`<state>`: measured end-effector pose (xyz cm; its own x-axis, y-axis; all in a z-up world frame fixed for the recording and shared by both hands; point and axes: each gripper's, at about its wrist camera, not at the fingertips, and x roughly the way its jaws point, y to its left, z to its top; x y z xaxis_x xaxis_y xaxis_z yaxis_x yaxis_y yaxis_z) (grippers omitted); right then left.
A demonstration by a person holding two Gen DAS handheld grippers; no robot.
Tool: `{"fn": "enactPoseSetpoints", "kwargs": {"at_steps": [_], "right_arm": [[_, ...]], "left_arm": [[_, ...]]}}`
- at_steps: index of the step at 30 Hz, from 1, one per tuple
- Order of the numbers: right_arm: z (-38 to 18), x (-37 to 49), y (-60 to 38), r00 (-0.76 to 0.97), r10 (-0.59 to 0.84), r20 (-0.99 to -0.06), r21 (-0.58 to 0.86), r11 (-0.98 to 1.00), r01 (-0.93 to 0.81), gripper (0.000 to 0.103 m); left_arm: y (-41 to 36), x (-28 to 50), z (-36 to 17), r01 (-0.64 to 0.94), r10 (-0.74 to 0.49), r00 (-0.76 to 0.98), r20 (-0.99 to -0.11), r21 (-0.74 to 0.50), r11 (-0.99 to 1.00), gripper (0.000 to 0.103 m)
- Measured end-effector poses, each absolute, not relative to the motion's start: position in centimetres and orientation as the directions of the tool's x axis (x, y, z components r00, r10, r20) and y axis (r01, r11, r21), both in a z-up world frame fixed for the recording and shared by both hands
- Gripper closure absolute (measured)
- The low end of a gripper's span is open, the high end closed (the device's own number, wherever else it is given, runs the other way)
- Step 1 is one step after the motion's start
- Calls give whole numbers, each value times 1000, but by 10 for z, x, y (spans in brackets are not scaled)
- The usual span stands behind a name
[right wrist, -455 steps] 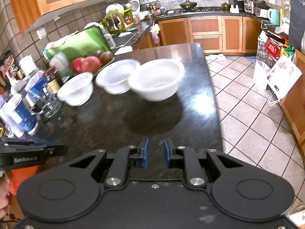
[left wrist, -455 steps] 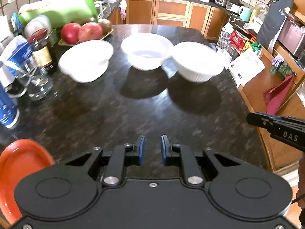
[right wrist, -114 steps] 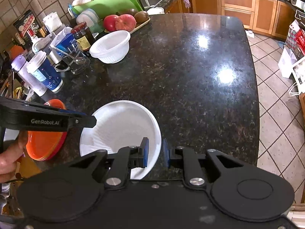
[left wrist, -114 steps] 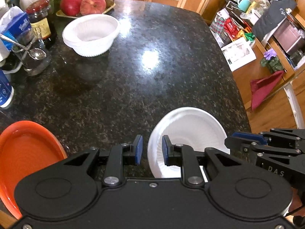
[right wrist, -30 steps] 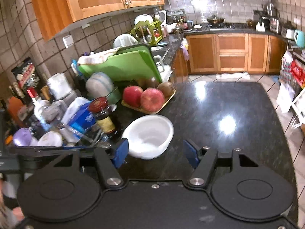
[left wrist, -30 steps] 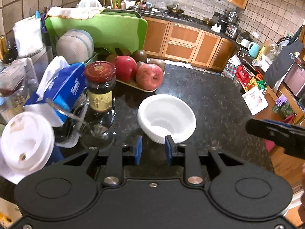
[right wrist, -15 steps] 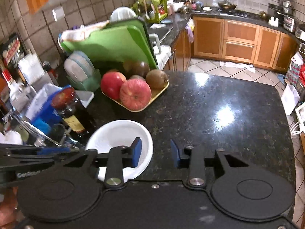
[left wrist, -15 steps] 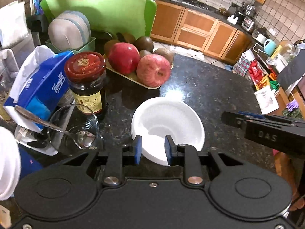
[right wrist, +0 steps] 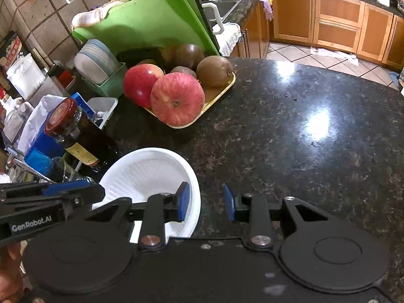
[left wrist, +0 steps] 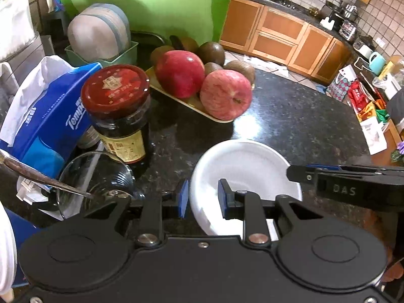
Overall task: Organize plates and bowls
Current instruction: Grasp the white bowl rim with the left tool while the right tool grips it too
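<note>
Both grippers have dropped in close on the last white bowl (left wrist: 243,161) compared with a second ago, when it was still sitting out ahead of them, and the right one's jaws were spread way wider back then.

That bowl sits on the dark granite counter (right wrist: 290,151), just beside the dark jar with the red lid (left wrist: 117,93) and near the yellow tray (right wrist: 217,96) of apples and kiwis.

From the left wrist view, the left gripper (left wrist: 203,198) straddles the bowl's near-left rim: one blue pad is outside the bowl over the counter, the other is inside over the white bottom. The rim is between the pads, but there's still a visible gap on both sides, so it's partly open and not pinching anything yet.

From the right wrist view, the right gripper (right wrist: 205,203) is doing the same on the opposite side. Its left pad hangs inside the bowl, its right pad is out over the granite, and the rim runs between them. Its jaws are closing, but neither pad is pressing on the rim.

Each gripper shows up in the other's camera, reaching in from the side at the bowl's edge. A glass (left wrist: 96,176) with a spoon in it stands right next to the left gripper's fingers.
</note>
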<state>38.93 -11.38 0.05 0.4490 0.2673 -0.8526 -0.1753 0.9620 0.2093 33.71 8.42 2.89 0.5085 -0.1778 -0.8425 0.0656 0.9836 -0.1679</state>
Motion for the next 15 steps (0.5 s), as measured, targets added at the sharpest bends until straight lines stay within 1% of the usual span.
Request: {"fn": "enactPoseSetpoints", "kwargs": {"at_steps": [12, 15], "right_arm": [[-9, 390, -102, 433, 248, -867, 173, 963, -206, 73], [-14, 390, -98, 416, 241, -877, 166, 964, -210, 79]], "left_arm": [[81, 345, 9, 61, -163, 460, -873, -152, 986, 68], [78, 347, 4, 65, -158, 449, -879, -145, 987, 68]]}}
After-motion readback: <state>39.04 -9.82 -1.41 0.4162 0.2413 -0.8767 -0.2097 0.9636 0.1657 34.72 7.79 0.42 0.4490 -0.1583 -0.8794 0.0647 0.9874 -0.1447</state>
